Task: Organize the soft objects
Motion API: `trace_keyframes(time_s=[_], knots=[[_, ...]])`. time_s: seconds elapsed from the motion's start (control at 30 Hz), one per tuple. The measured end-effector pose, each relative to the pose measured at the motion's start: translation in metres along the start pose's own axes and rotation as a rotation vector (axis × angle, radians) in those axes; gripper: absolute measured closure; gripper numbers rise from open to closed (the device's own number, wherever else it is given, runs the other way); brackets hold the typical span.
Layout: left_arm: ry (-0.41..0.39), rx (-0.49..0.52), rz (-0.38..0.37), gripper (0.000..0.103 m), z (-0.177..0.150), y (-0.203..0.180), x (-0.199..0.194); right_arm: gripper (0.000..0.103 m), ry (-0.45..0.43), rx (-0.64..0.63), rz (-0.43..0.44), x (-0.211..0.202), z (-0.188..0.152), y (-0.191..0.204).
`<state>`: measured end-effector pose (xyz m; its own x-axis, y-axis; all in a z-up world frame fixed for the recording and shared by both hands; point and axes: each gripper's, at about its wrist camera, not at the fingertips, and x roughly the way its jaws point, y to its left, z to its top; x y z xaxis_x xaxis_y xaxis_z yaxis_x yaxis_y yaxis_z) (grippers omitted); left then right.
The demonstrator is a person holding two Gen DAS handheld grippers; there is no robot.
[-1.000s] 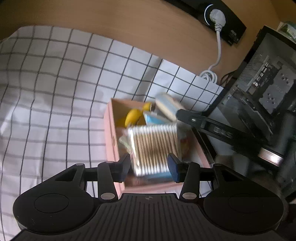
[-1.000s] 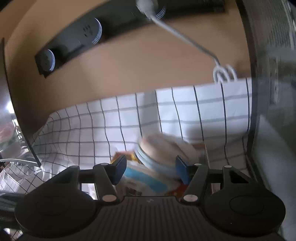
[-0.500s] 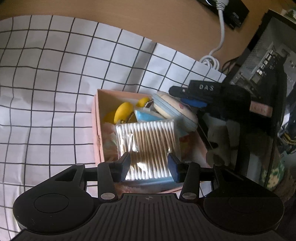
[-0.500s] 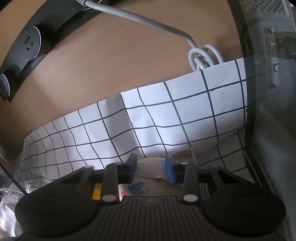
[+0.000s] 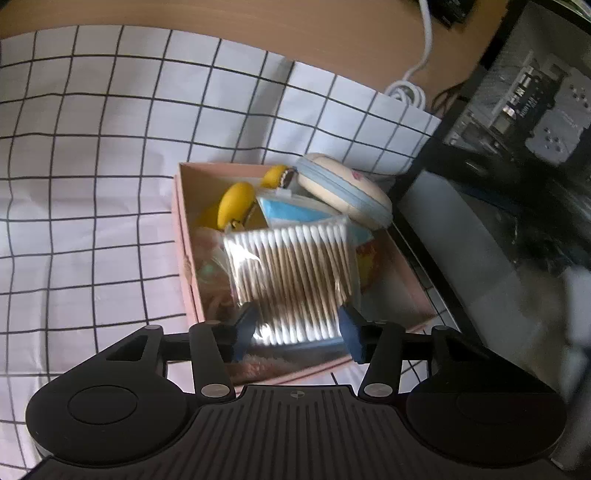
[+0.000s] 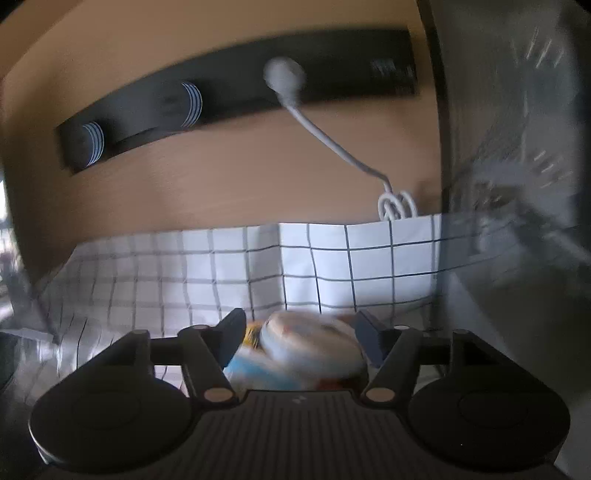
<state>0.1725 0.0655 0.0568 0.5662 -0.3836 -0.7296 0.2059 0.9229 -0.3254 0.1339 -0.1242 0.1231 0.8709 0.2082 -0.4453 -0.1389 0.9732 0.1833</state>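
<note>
- Where the checked cloth (image 5: 110, 155) covers the wooden desk (image 5: 221, 22), a pink box (image 5: 183, 236) sits near the cloth's right edge, just beside a dark computer case (image 5: 517, 155).
- The box holds several soft items. A clear pack of cotton swabs (image 5: 291, 280) lies on top, toward the near end.
- Behind the swabs lie a yellow plush piece (image 5: 234, 203) and a blue packet (image 5: 295, 212). Pinkish material (image 5: 210, 254) fills the left side beneath the pack.
- A round pouch (image 5: 343, 190), cream with a light-blue band, rests tilted on the box's far right corner, overhanging the rim.
- The left gripper (image 5: 297, 328) hovers over the near end of the box. Its jaws stand apart, one blue pad (image 5: 245, 326) at each side of the swab pack. Contact with the pack cannot be confirmed.
- In the right wrist view, the right gripper (image 6: 301, 334) is positioned above the round pouch (image 6: 312, 347), which appears blurred. Its jaws are spread wide, one on each side of the pouch and clear of it.
- A black power strip (image 6: 236, 99) lies on the desk beyond the cloth. A white plug (image 6: 284, 79) is seated in it, and the white cable (image 6: 332, 144) runs to a coil (image 6: 397, 205) at the cloth's edge.
</note>
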Motion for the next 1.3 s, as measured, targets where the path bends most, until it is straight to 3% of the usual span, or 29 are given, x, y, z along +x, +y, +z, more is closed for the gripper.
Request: trace_keyframes(time_s=[0.13,0.27,0.37,0.5,0.63,0.67,0.73,0.83,0.97,1.13,1.3], knots=[[-0.008,0.021,-0.039,0.048,-0.007,0.002,-0.005,0.027,0.031,-0.094,-0.127,-0.048,-0.034,0.009],[-0.119,-0.01,-0.033,0.048,-0.023,0.009,-0.044,0.024,0.14,-0.116,-0.149,-0.071,-0.081,0.001],[-0.131,-0.014,0.033,0.048,-0.055,0.01,-0.068,0.024,0.236,-0.128,-0.15,-0.068,-0.116,-0.008],[-0.145,-0.008,0.192,0.048,-0.118,-0.002,-0.066,0.024,0.297,-0.095,-0.085,-0.051,-0.142,-0.021],[-0.093,-0.029,0.249,0.047,-0.162,-0.015,-0.043,0.024,0.306,-0.153,-0.06,-0.036,-0.157,-0.018],[-0.127,-0.01,0.267,0.046,-0.168,-0.02,-0.043,0.024,0.316,-0.177,-0.057,-0.033,-0.161,-0.017],[-0.158,0.03,0.311,0.036,-0.177,-0.03,-0.039,0.008,0.292,-0.193,-0.074,-0.03,-0.165,-0.016],[-0.179,0.068,0.341,0.028,-0.183,-0.04,-0.034,0.001,0.299,-0.166,-0.092,-0.027,-0.166,-0.025],[-0.211,0.071,0.373,0.028,-0.185,-0.047,-0.028,0.0,0.317,-0.12,-0.052,-0.022,-0.163,-0.042],[-0.239,0.091,0.414,0.028,-0.188,-0.053,-0.022,0.0,0.26,-0.131,-0.034,-0.028,-0.17,-0.045],[-0.242,0.082,0.405,0.028,-0.187,-0.05,-0.022,0.0,0.226,-0.122,-0.044,-0.033,-0.174,-0.044]])
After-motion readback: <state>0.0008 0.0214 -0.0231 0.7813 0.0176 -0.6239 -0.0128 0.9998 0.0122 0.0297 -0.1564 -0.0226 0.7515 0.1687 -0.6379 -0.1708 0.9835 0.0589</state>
